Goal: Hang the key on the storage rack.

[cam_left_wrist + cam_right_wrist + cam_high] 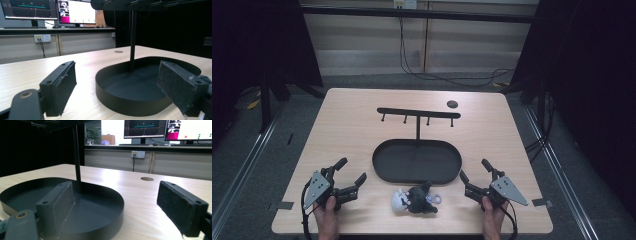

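Both grippers sit on the surface (362,125), jaws wide open and empty: left gripper (352,172), right gripper (475,170). The keychain pile (416,199) lies between them, just beside the black tray (382,172).

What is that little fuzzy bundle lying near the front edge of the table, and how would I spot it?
Start at the black oval tray with the hook stand rising from it, in the middle of the wooden table. Just in front of the tray, between the left gripper and the right gripper, lies a small heap of plush keychain toys. It is the only soft thing there: white and dark fluff with a small ring.
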The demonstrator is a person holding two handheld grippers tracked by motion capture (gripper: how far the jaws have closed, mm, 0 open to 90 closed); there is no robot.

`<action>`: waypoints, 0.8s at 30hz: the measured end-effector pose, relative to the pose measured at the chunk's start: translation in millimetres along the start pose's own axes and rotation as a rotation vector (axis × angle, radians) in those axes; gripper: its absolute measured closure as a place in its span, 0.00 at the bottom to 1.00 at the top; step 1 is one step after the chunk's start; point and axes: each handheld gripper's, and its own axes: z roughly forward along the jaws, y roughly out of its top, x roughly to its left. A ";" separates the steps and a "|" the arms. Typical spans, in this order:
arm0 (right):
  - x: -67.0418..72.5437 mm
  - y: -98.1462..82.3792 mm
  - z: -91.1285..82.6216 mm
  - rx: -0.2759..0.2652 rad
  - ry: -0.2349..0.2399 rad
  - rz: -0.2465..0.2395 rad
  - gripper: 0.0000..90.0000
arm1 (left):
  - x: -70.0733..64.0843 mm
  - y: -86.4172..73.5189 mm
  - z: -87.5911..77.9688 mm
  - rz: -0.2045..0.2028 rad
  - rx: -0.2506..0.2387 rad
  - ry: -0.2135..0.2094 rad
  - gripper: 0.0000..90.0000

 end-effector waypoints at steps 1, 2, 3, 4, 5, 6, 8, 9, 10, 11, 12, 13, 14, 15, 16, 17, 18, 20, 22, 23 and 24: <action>-0.2 0.1 0.1 0.002 -0.001 0.000 0.15 | 0.2 0.0 0.0 0.002 0.000 0.000 0.17; -0.6 0.1 0.2 0.001 -0.003 0.004 0.15 | 0.0 0.0 0.0 0.000 0.000 -0.001 0.17; -1.0 0.1 0.0 0.000 -0.001 0.009 0.15 | 0.2 0.0 0.0 0.002 0.000 0.000 0.17; -2.0 0.2 -0.2 0.001 0.003 0.016 0.15 | 0.1 0.0 0.0 0.002 0.000 0.000 0.17; -2.5 0.1 0.1 -0.002 0.008 0.021 0.15 | 0.0 0.0 0.0 0.000 0.000 -0.001 0.17; -2.6 0.2 -0.1 0.001 0.007 0.022 0.15 | 0.1 0.1 0.0 0.002 0.001 0.000 0.17; -1.8 0.6 0.2 0.012 0.002 0.020 0.15 | 0.1 0.0 0.1 0.000 0.000 0.000 0.17; -1.6 0.8 0.7 0.019 -0.004 0.020 0.17 | 0.1 0.0 0.1 0.000 0.000 0.000 0.17; -0.8 2.0 3.0 0.053 -0.041 0.022 0.23 | 0.0 0.0 0.1 0.000 -0.001 -0.001 0.17; -0.8 2.0 3.0 0.053 -0.041 0.022 0.23 | 0.0 0.0 0.1 0.000 -0.001 -0.001 0.17; -0.2 2.8 5.1 0.076 -0.066 0.027 0.25 | 0.2 0.1 0.1 0.003 0.000 0.000 0.17; -0.8 3.1 5.9 0.086 -0.057 0.025 0.24 | 0.2 0.1 0.1 0.003 0.000 0.000 0.17; -0.6 3.0 5.5 0.083 -0.047 0.019 0.24 | 0.2 0.1 0.1 0.003 -0.001 0.000 0.17; -0.6 3.0 5.4 0.084 -0.050 0.022 0.24 | 0.0 0.1 0.2 0.000 0.000 -0.001 0.17; -0.7 3.0 5.3 0.084 -0.050 0.022 0.25 | 0.3 0.2 0.2 0.003 0.000 0.000 0.17; -1.0 3.4 5.3 0.094 -0.054 0.025 0.26 | 0.3 0.1 0.2 0.004 0.000 0.000 0.17; -1.6 3.7 5.9 0.102 -0.046 0.036 0.28 | 0.2 0.2 0.1 0.003 0.000 0.000 0.17; -2.6 4.5 6.7 0.133 0.021 0.064 0.37 | 0.3 0.2 0.2 0.003 0.000 0.000 0.17; -1.5 4.5 7.2 0.137 0.033 0.062 0.37 | 0.3 0.2 0.2 0.003 0.000 0.000 0.17; 2.3 5.3 8.2 0.159 0.048 0.072 0.36 | 0.3 0.2 0.2 0.003 0.000 0.000 0.17; 3.3 5.8 8.5 0.168 0.053 0.075 0.36 | 0.3 0.2 0.2 0.004 0.001 0.000 0.17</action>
